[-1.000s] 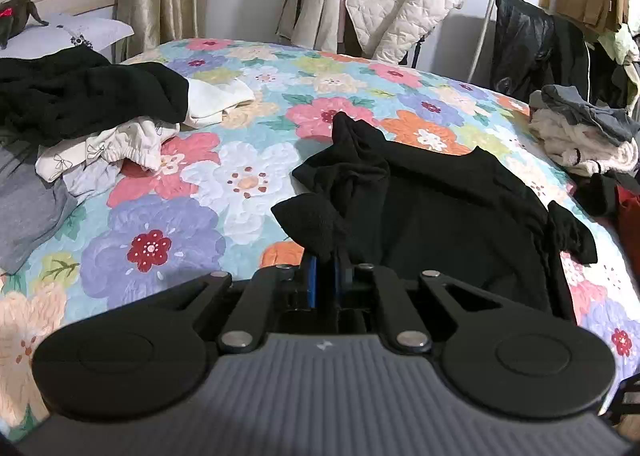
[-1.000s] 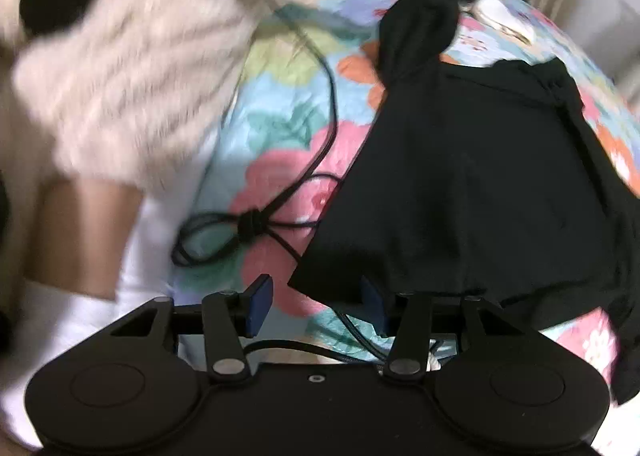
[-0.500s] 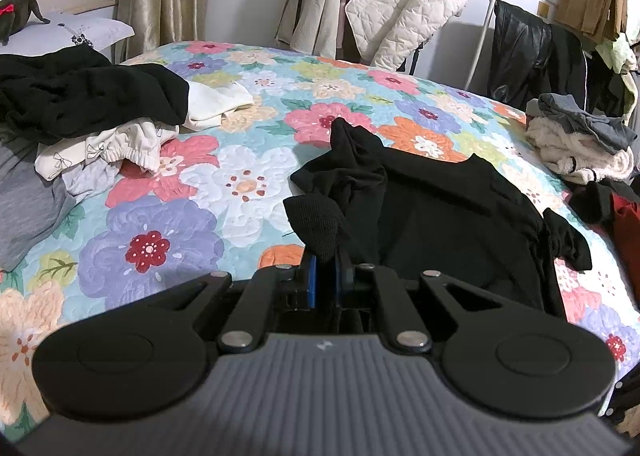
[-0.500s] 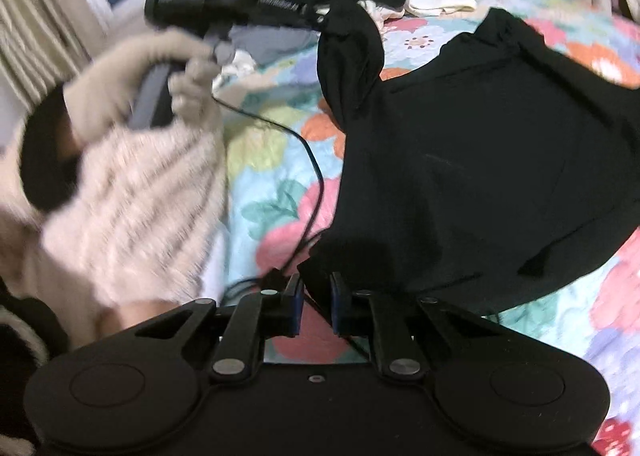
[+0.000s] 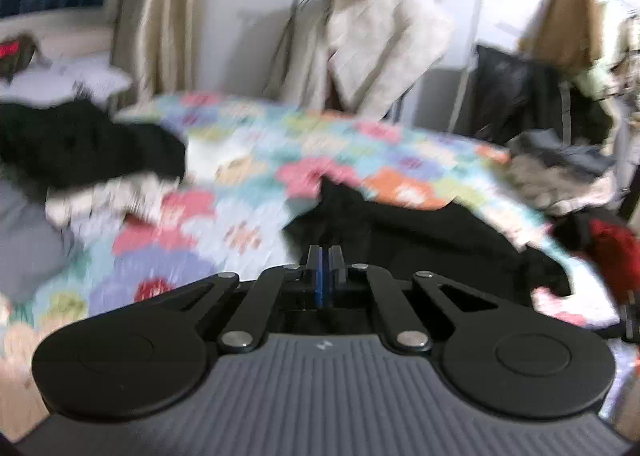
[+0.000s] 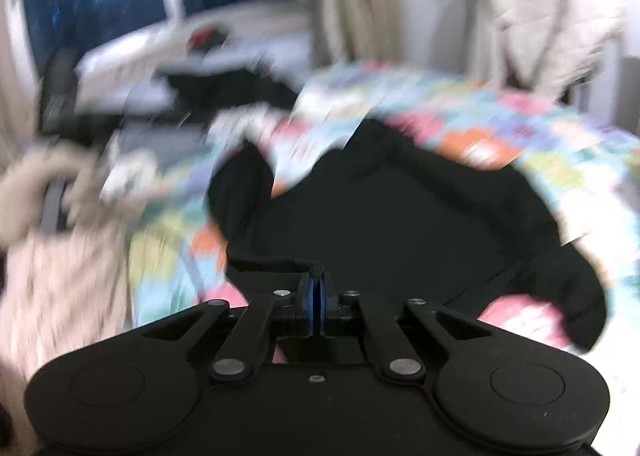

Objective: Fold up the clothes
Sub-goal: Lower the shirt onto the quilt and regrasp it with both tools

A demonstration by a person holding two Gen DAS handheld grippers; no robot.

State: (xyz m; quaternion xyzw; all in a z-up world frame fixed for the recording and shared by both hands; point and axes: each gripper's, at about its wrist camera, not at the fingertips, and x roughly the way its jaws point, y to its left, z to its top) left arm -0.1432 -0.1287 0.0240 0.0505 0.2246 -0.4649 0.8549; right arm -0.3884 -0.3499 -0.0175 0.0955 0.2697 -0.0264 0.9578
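Note:
A black garment (image 5: 420,240) lies spread on the floral quilt (image 5: 248,192); both views are motion-blurred. My left gripper (image 5: 325,252) is shut, and black cloth of the garment runs up from its fingertips. In the right wrist view the black garment (image 6: 400,224) fills the middle. My right gripper (image 6: 316,276) is shut on the garment's near edge, which is pulled taut to the left of the tips. A long black part hangs toward the left. A person's fluffy cream sleeve (image 6: 56,268) shows at the left.
A heap of black (image 5: 80,148), white (image 5: 112,196) and grey (image 5: 24,240) clothes sits on the bed's left. A quilted cream jacket (image 5: 380,48) hangs behind the bed. More clothes (image 5: 560,180) and something red (image 5: 612,252) lie at the right edge.
My right gripper has risen with the hem in it, and its view now tilts up toward the window. My left gripper also moved while holding the cloth. Both views blur.

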